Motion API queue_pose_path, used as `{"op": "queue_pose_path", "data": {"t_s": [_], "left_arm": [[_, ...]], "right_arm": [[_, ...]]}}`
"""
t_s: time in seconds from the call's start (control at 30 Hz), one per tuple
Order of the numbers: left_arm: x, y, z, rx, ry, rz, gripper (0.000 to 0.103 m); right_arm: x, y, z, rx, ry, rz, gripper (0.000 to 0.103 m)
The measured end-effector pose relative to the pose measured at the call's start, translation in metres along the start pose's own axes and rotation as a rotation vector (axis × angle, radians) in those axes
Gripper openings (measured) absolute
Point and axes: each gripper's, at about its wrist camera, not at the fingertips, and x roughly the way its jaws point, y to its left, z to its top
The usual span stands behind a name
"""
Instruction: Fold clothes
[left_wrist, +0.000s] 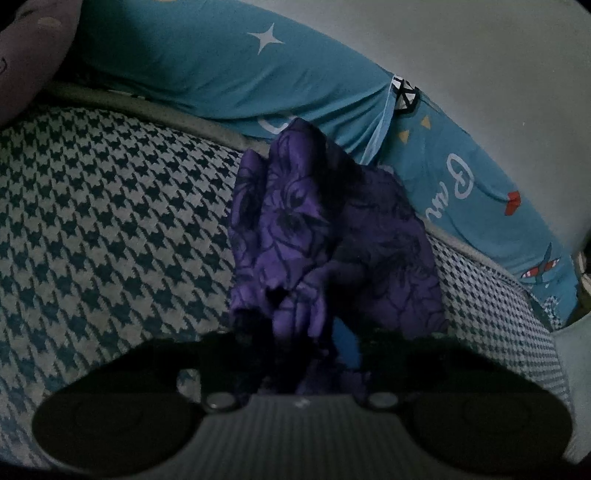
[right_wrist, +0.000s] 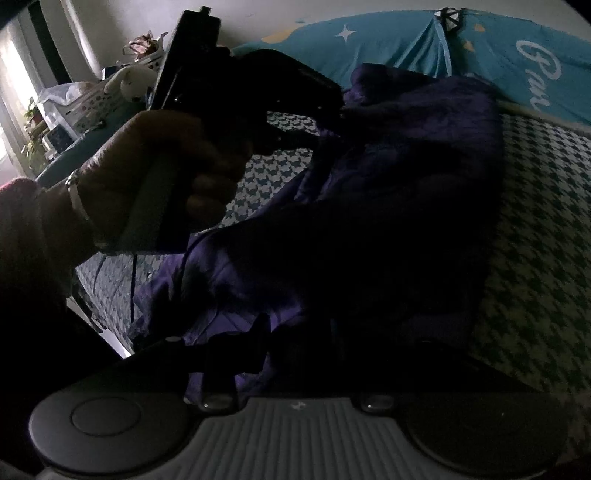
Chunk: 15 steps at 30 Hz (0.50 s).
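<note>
Left gripper (left_wrist: 295, 332) clamped on bunched purple garment (left_wrist: 295, 221), lifted over houndstooth bedspread (left_wrist: 110, 203). Only right wrist view shows the hand (right_wrist: 155, 173) holding it. Right gripper (right_wrist: 295, 354) buried in dark cloth, closure unclear. Bedspread bare leftward; teal pillow (left_wrist: 184, 66) behind.

Both wrist views close, low over bed (left_wrist: 92, 192), sharing purple garment (left_wrist: 295, 221), perhaps facing headboard

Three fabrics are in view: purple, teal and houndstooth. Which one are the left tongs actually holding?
The purple floral garment: it bunches up from the left tongs. The houndstooth cover lies flat underneath, and the teal star-print fabric sits behind, untouched.
</note>
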Motion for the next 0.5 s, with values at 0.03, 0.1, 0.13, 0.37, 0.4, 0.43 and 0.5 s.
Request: {"op": "queue_pose_path", "data": {"t_s": [0.03, 0.1, 0.13, 0.37, 0.4, 0.43, 0.5], "left_arm": [[-0.001, 0.000, 0.000, -0.005, -0.010, 0.005, 0.029], [-0.003, 0.001, 0.002, -0.013, -0.035, 0.018, 0.026], [-0.004, 0.001, 0.003, -0.018, -0.047, 0.025, 0.026], [-0.006, -0.007, 0.008, 0.036, -0.102, 0.126, 0.023], [-0.007, -0.011, 0.010, 0.060, -0.121, 0.141, 0.023], [-0.006, -0.014, 0.011, 0.086, -0.134, 0.158, 0.023], [-0.003, -0.019, 0.013, 0.151, -0.160, 0.195, 0.023]], "right_arm": [[0.000, 0.000, 0.000, 0.003, 0.000, 0.000, 0.035], [0.000, -0.001, 0.001, 0.010, -0.002, -0.001, 0.035], [0.000, -0.002, 0.002, 0.012, -0.003, -0.002, 0.035], [-0.003, -0.005, 0.003, 0.030, -0.016, -0.015, 0.035], [-0.003, -0.005, 0.003, 0.030, -0.019, -0.019, 0.035], [-0.003, -0.005, 0.004, 0.030, -0.019, -0.022, 0.035], [-0.003, -0.007, 0.004, 0.033, -0.015, -0.028, 0.035]]}}
